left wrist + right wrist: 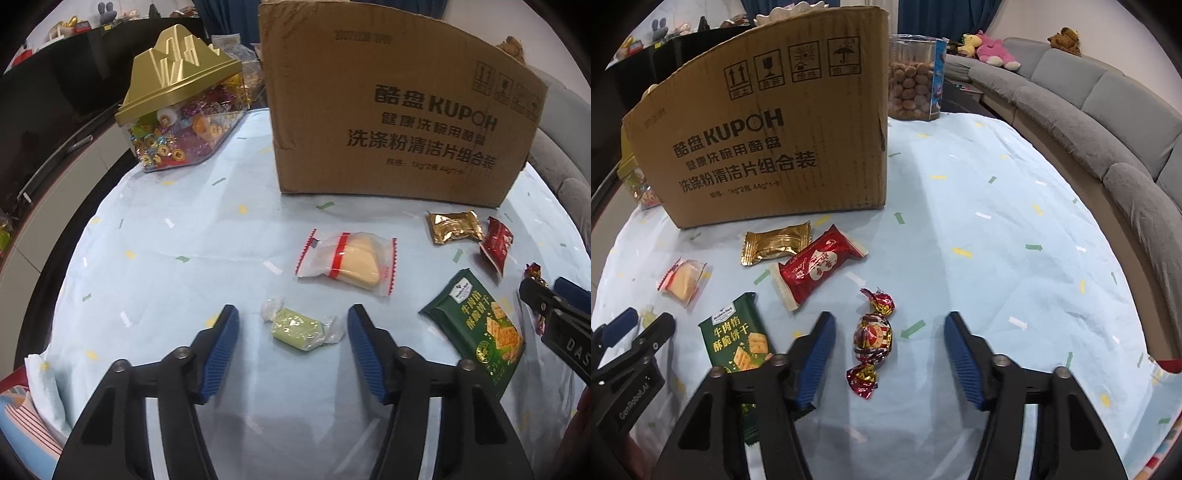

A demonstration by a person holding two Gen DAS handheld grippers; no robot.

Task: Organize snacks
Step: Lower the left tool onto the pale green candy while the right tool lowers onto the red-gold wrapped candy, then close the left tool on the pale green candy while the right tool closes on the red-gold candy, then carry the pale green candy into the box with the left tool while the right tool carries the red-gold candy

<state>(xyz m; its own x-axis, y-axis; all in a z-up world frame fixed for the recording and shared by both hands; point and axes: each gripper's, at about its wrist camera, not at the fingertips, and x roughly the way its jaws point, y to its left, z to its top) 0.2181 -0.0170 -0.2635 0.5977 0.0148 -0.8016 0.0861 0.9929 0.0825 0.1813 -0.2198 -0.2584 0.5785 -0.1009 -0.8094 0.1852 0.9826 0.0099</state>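
One cardboard box stands beyond both grippers on the desk, with open cloth to the right. One green cracker packet lies between them. Left gripper gapes around one green candy, untouched; right gripper gapes around one red-gold candy, untouched.

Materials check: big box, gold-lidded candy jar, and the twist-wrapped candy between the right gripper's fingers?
Big box: brown corrugated cardboard, matte; ribbed lines, creased edges and printed text show.
Gold-lidded candy jar: clear walls, probably plastic, since the sweets show through; the lid looks like moulded plastic with a satin gold finish, possibly metal.
Twist-wrapped candy: shiny crinkled foil or metallised film, with bright glints and twisted ends.
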